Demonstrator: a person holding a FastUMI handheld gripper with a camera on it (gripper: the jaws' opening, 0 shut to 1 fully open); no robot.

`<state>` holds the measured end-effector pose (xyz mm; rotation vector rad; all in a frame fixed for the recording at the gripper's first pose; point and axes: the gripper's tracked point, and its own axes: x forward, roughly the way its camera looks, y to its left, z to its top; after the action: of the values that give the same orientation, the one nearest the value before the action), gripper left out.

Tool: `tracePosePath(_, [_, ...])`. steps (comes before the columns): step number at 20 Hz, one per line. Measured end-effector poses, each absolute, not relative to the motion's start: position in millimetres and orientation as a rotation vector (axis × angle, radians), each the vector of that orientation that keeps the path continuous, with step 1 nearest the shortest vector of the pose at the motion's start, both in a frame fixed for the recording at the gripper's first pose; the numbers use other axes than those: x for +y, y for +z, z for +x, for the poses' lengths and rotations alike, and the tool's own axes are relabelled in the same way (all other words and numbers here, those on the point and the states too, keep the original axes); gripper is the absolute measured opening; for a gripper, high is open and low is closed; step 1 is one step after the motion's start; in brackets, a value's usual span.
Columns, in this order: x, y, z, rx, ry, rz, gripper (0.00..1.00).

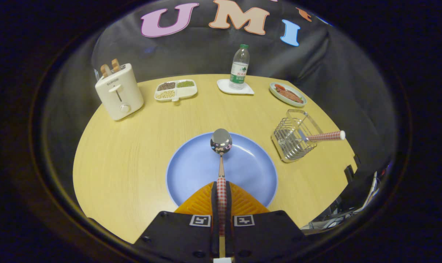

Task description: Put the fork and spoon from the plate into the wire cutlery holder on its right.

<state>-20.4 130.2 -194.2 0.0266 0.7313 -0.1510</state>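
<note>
My gripper [221,190] was clamped on the spoon [221,157], both fingers pressing the checked handle between them. The spoon pointed straight ahead, its shiny bowl raised over the blue plate [191,171], which lay just ahead of and under the fingertips on the wooden table [133,146]. Ahead and to the right, near the plate, stood the wire cutlery holder [294,140], and the fork [325,136] already sat in it, its checked handle leaning out to the right. Farther ahead to the left I saw a toaster [119,91] with bread in it, then a divided dish [176,90] of grains, a water bottle [240,67] on a white coaster [224,87], and beyond the holder a small plate of food [287,94].
</note>
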Motion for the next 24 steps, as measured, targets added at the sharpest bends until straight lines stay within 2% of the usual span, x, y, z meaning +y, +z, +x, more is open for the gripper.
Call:
tracePosePath(7, [107, -129, -18, 0.797, -0.231, 0.092, 0.09])
tracePosePath(14, [60, -69, -7, 0.958, -0.312, 0.132, 0.09])
tracePosePath(24, [-12, -95, 16, 1.278, -0.380, 0.311, 0.09])
